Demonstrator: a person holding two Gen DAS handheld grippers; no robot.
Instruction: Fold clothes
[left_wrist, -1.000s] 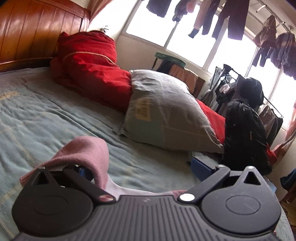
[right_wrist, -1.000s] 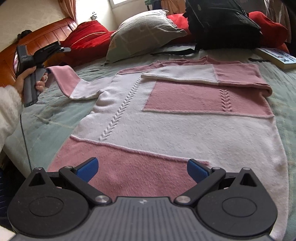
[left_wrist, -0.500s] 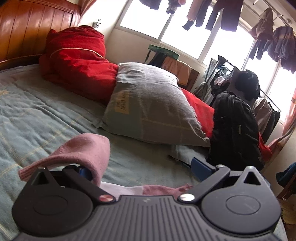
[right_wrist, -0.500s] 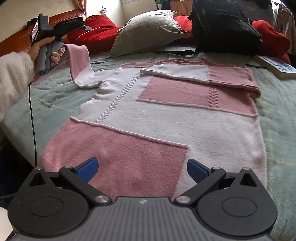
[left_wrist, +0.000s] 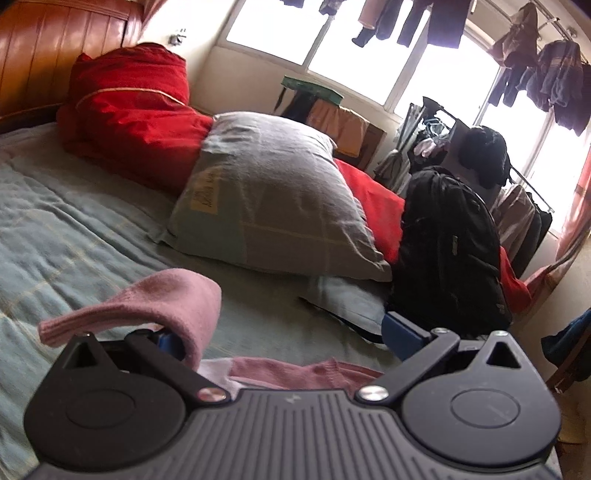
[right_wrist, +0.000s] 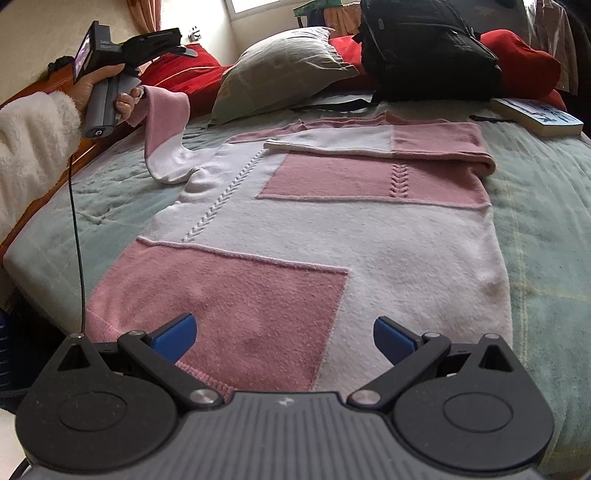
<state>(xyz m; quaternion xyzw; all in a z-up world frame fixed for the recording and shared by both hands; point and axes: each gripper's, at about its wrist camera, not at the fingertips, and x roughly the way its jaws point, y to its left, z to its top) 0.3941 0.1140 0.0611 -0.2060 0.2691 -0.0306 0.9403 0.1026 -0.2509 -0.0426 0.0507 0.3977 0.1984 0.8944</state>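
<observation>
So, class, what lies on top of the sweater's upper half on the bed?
One sleeve lies folded flat across the sweater. The other sleeve is lifted off it by the left gripper. The bedspread beneath is hidden.

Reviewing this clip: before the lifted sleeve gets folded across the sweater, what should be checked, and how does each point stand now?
1. Left hand-held gripper grips the sleeve: cannot tell; fingers look spread, cuff draped over one.
2. Sleeve lifted off the bed: ok.
3. Opposite sleeve already folded across the sweater: ok.
4. Sweater body flat: ok.
5. Right hand-held gripper open above the hem: ok.
6. Book and backpack off the sweater: ok.
</observation>
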